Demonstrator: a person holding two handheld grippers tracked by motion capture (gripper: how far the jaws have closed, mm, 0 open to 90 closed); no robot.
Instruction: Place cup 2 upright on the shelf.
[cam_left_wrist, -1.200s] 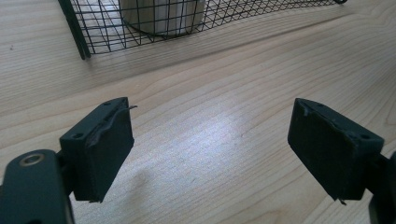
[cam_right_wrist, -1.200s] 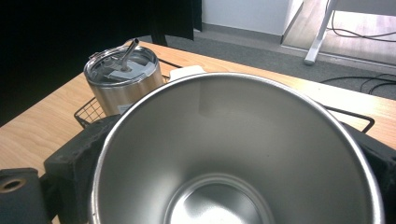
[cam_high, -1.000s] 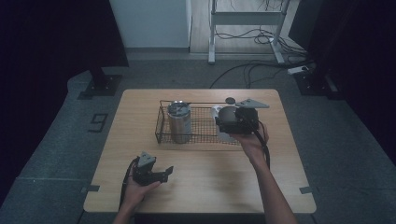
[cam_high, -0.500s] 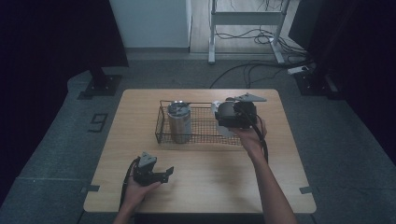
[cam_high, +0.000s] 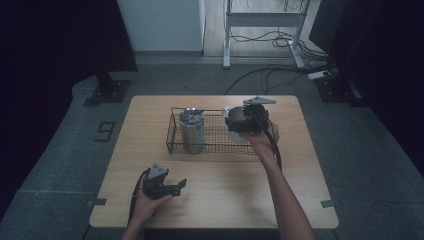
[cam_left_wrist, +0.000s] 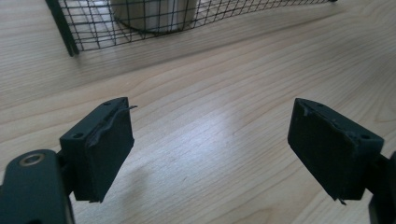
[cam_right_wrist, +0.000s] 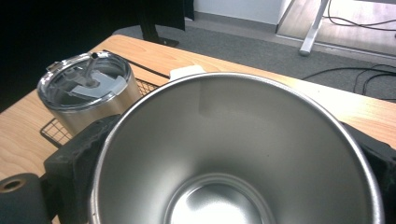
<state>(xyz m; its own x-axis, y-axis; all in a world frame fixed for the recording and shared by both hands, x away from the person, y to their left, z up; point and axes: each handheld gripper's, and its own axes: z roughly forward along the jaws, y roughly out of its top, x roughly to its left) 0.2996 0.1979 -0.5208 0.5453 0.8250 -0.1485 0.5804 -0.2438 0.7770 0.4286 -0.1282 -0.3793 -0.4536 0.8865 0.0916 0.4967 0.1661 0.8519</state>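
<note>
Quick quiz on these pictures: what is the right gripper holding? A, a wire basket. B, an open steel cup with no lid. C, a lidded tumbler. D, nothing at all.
B: in the right gripper view the black jaws of the right gripper press on both sides of an open steel cup, its inside bare; the lidded tumbler stands apart in the wire basket.

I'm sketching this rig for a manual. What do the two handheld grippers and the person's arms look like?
Both grippers, left gripper and right gripper, are black, each with a grey three-cornered plate on top and a trailing black cable. The jaws end in blocky black pads. The forearms are bare, no sleeves in view.
</note>
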